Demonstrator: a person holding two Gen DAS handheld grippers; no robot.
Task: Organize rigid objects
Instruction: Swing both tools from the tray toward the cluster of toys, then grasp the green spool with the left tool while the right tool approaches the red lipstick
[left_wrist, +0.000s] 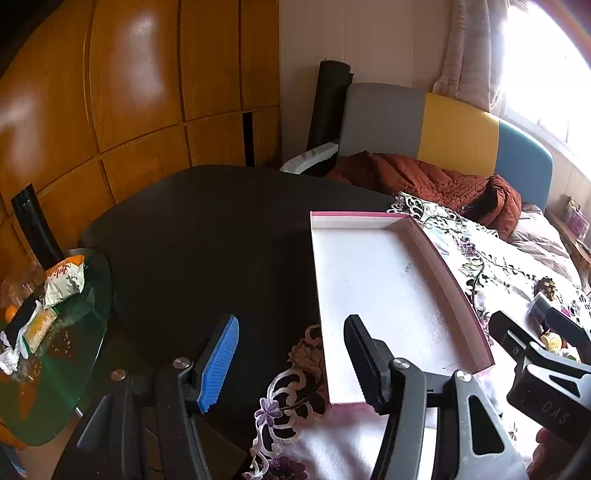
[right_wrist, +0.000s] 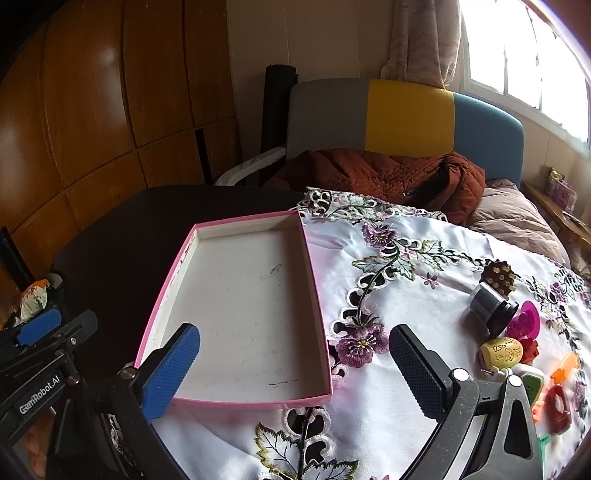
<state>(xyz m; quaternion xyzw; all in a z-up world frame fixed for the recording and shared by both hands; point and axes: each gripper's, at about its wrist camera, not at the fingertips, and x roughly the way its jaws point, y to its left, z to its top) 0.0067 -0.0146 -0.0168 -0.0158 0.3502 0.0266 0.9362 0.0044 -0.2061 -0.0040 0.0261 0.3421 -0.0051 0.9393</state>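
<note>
Pink box (right_wrist: 236, 317) lying empty on the embroidered cloth (right_wrist: 399, 258), small objects (right_wrist: 502, 352) clustered well to its right. Left hand-held gripper (left_wrist: 291, 363) spread apart, gripping nothing; right hand-held gripper (right_wrist: 295, 373) likewise.

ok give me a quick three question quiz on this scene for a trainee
1. True or false: the pink-rimmed box already holds some of the small objects.
2. Which hand-held gripper is nearer the cluster of small objects: A left, B right?
3. Fill in: both hand-held grippers have their jaws ____.

Key:
1. False, it is empty.
2. B, the right hand-held gripper; the objects lie on the floral cloth to the box's right.
3. Open; the left hand-held gripper holds nothing either.
</note>
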